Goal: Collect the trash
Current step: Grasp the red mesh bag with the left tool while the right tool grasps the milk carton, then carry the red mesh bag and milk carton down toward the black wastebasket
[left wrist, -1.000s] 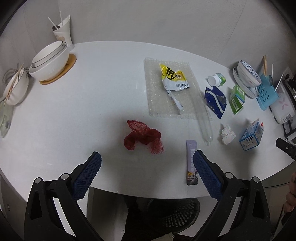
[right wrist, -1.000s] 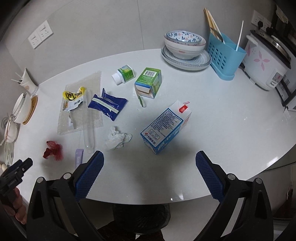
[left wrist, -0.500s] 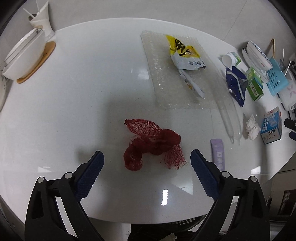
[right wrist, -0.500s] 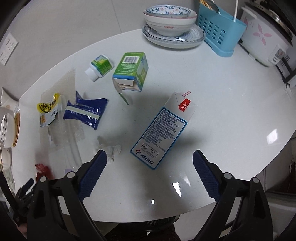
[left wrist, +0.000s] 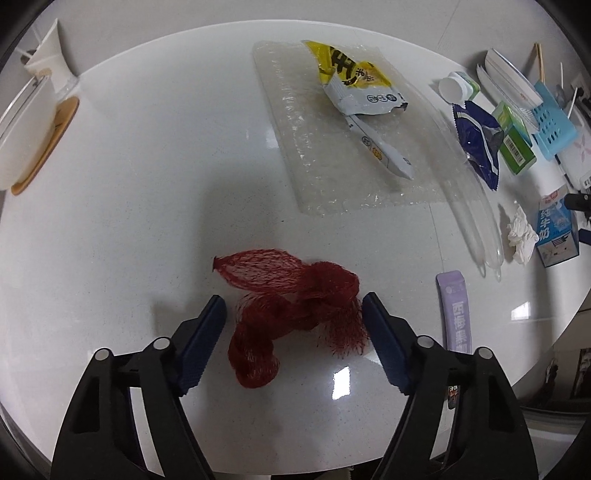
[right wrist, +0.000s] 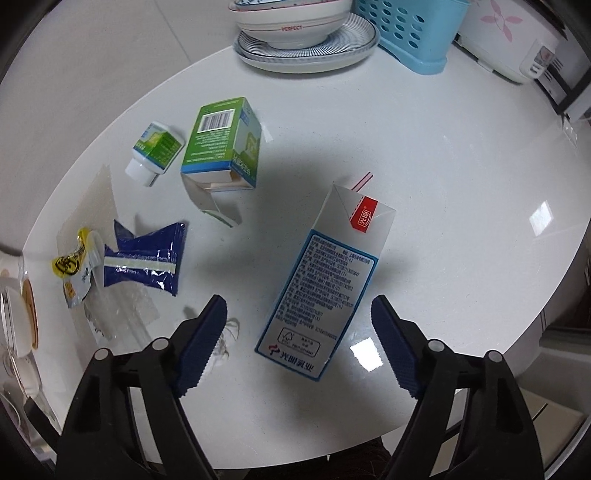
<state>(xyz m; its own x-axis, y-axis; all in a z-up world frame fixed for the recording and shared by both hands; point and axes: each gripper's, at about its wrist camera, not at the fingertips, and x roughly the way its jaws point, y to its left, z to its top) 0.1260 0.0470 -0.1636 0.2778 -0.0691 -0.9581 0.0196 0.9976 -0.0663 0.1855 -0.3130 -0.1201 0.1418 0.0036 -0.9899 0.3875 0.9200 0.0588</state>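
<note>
A crumpled red mesh bag (left wrist: 291, 299) lies on the white table (left wrist: 147, 177), between the blue pads of my left gripper (left wrist: 293, 308). Its jaws are closing and the right pad is at the mesh's frayed edge, the left pad still apart from it. In the right wrist view a blue-and-white milk carton (right wrist: 325, 284) lies flat with its lower end between the pads of my right gripper (right wrist: 299, 310). Those jaws are closing too, and neither pad touches the carton.
Other trash lies around: bubble wrap (left wrist: 332, 140) with a yellow wrapper (left wrist: 354, 81), a purple sachet (left wrist: 456, 310), a tissue (left wrist: 521, 236), a blue wrapper (right wrist: 147, 258), a green box (right wrist: 221, 144), a small bottle (right wrist: 155, 151). Bowls (right wrist: 291, 18), a blue rack (right wrist: 417, 33) stand behind.
Both grippers have come down closer to the table and their jaws have narrowed. The mesh bag now sits between the left pads, the carton's end between the right pads.
</note>
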